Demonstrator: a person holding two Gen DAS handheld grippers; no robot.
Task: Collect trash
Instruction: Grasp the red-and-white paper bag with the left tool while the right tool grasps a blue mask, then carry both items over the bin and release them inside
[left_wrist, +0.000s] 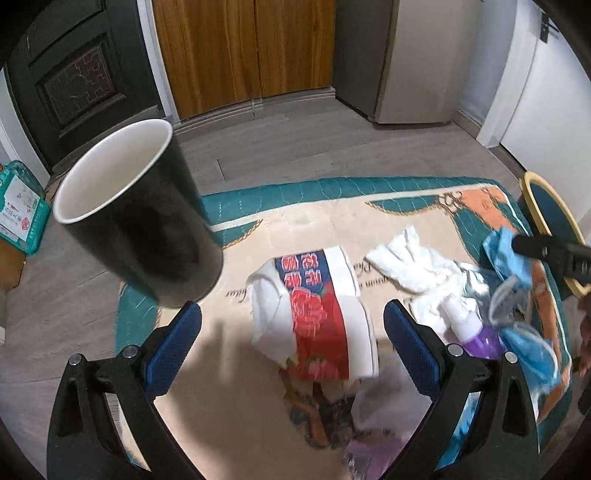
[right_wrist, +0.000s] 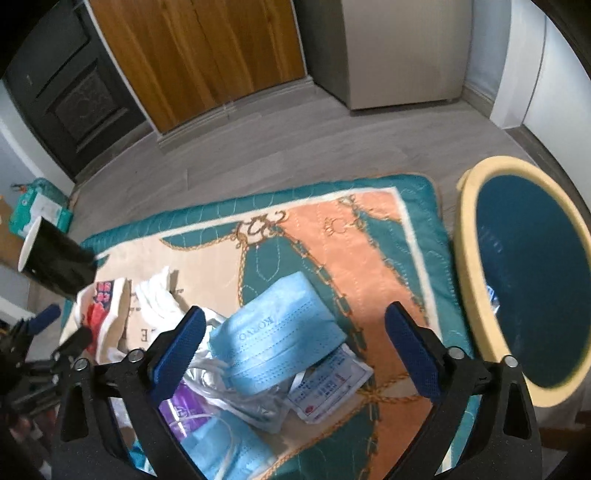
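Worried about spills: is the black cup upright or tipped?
Tipped. The black cup leans over, its white inside showing, nothing visible in it.

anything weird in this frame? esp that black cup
Yes. The black cup is tilted hard, mouth toward the camera, and seems off the floor beside the left gripper's open fingers; what supports it isn't visible. It looks empty, no spill. The rest is expected litter on the mat: blue masks, crumpled tissue.
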